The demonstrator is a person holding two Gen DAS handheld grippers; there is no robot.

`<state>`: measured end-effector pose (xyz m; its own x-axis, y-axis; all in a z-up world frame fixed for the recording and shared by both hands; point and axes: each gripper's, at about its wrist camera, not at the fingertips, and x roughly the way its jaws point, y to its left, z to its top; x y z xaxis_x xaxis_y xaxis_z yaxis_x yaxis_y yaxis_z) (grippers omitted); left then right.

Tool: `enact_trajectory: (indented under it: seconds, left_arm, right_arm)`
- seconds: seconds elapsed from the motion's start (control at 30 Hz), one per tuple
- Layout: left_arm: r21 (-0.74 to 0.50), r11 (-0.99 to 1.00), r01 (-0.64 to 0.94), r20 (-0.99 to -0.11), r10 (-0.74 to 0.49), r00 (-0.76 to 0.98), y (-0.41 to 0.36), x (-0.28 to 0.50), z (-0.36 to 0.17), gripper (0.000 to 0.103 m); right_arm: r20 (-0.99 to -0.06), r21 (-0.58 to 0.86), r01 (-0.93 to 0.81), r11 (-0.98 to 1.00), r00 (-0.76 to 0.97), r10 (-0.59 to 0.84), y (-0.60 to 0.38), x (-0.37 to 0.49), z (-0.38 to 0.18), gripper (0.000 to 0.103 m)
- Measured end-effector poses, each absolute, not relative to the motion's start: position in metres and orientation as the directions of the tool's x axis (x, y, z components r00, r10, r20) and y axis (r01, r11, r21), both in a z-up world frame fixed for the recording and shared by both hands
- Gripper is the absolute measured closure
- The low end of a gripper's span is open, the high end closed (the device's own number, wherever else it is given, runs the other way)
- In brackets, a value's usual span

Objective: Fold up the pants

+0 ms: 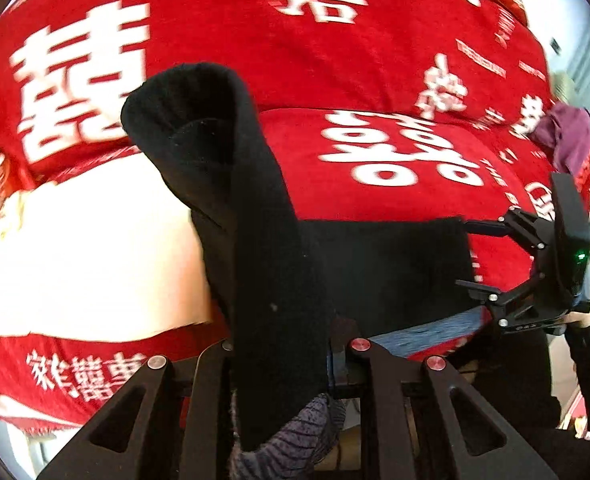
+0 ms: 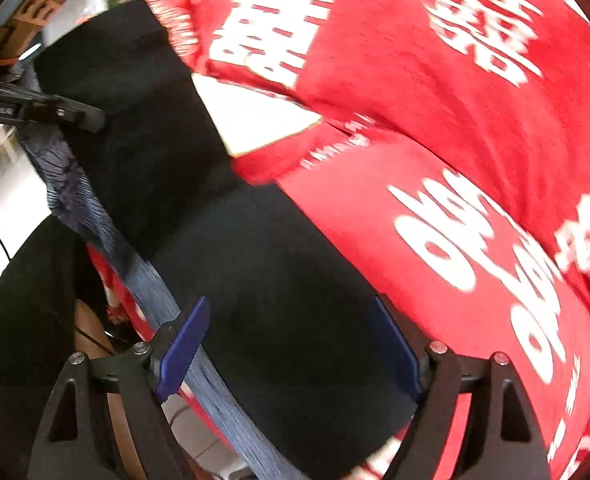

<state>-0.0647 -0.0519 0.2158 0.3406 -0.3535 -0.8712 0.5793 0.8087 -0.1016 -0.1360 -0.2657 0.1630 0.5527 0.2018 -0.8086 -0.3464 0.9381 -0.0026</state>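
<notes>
So the left gripper had its jaws clenched tight on a strip of the black knit pants, and that strip ran up from the jaws and flopped over in a rounded fold at the top. The right gripper was released, with its blue-padded jaws spread wide on either side of the pants' flat black panel, pads not pressing on it. A ribbed blue-grey edge of fabric ran along the near side of the pants. Everything lay on a red plush blanket with big white characters, and a white patch of cloth showed just beside the pants. A crumpled purple garment sat well apart at the far right.
</notes>
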Motion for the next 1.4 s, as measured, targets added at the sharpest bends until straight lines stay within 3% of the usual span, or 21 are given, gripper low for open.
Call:
enact_trajectory:
  seconds: [0.2, 0.3, 0.4, 0.53, 0.57, 0.67, 0.73, 0.77, 0.83, 0.93, 1.07, 1.17, 1.2, 1.23, 1.3, 1.4]
  left_arm:
    - [-0.092, 0.700, 0.708, -0.871, -0.402, 0.284, -0.146, -0.097, 0.222, 0.083]
    - [-0.063, 0.667, 0.743, -0.906, -0.350, 0.238, -0.203, -0.106, 0.186, 0.083]
    - [0.013, 0.664, 0.748, -0.955, -0.214, 0.207, -0.252, -0.104, 0.120, 0.081]
    - [0.030, 0.641, 0.767, -0.948, -0.225, 0.226, -0.275, -0.113, 0.099, 0.045]
    - [0.027, 0.627, 0.778, -0.947, -0.232, 0.221, -0.278, -0.119, 0.103, 0.041]
    - [0.012, 0.593, 0.805, -0.936, -0.278, 0.218, -0.275, -0.137, 0.120, 0.041]
    - [-0.096, 0.578, 0.811, -0.908, -0.385, 0.166, -0.252, -0.146, 0.145, 0.040]
    - [-0.138, 0.571, 0.809, -0.893, -0.425, 0.147, -0.243, -0.148, 0.153, 0.033]
    - [-0.171, 0.582, 0.795, -0.868, -0.471, 0.158, -0.226, -0.149, 0.168, 0.025]
    - [-0.200, 0.616, 0.762, -0.838, -0.511, 0.193, -0.197, -0.140, 0.179, 0.025]
    - [-0.139, 0.765, 0.629, -0.883, -0.383, 0.270, -0.166, -0.105, 0.148, 0.025]
    - [-0.147, 0.846, 0.513, -0.913, -0.316, 0.259, -0.140, -0.087, 0.116, 0.025]
    - [-0.187, 0.851, 0.491, -0.909, -0.339, 0.243, -0.134, -0.084, 0.109, 0.025]
    - [-0.205, 0.854, 0.479, -0.905, -0.352, 0.240, -0.130, -0.082, 0.106, 0.025]
    - [-0.217, 0.855, 0.471, -0.902, -0.360, 0.238, -0.129, -0.082, 0.106, 0.025]
    - [-0.250, 0.842, 0.478, -0.882, -0.402, 0.245, -0.127, -0.085, 0.114, 0.025]
  right_arm:
    - [-0.815, 0.023, -0.222, 0.975, 0.560, 0.147, -0.321, -0.176, 0.143, 0.018]
    - [-0.816, 0.080, -0.145, 0.986, 0.558, 0.148, -0.350, -0.193, 0.129, 0.018]
    - [-0.815, 0.121, -0.076, 0.990, 0.562, 0.143, -0.366, -0.205, 0.119, 0.018]
    - [-0.817, 0.127, -0.014, 0.992, 0.566, 0.112, -0.374, -0.215, 0.113, 0.018]
    - [-0.813, 0.139, 0.004, 0.990, 0.571, 0.112, -0.377, -0.223, 0.115, 0.018]
    - [-0.800, 0.176, 0.047, 0.983, 0.588, 0.116, -0.385, -0.235, 0.116, 0.018]
    - [-0.793, 0.219, 0.084, 0.972, 0.596, 0.127, -0.392, -0.237, 0.115, 0.018]
    - [-0.785, 0.251, 0.097, 0.963, 0.603, 0.143, -0.398, -0.235, 0.111, 0.018]
    - [-0.745, 0.362, 0.099, 0.927, 0.629, 0.224, -0.404, -0.234, 0.113, 0.018]
    - [-0.673, 0.528, 0.062, 0.847, 0.638, 0.373, -0.397, -0.227, 0.110, 0.018]
    - [-0.737, 0.478, 0.062, 0.876, 0.570, 0.362, -0.363, -0.201, 0.089, 0.018]
    - [-0.734, 0.475, 0.019, 0.880, 0.561, 0.383, -0.338, -0.190, 0.090, 0.017]
    - [-0.749, 0.406, -0.006, 0.914, 0.570, 0.337, -0.326, -0.189, 0.098, 0.021]
    - [-0.760, 0.349, -0.033, 0.937, 0.575, 0.303, -0.316, -0.187, 0.102, 0.044]
    - [-0.782, 0.344, -0.038, 0.938, 0.542, 0.309, -0.310, -0.184, 0.103, 0.079]
    - [-0.746, 0.428, -0.022, 0.904, 0.556, 0.367, -0.314, -0.190, 0.124, 0.084]
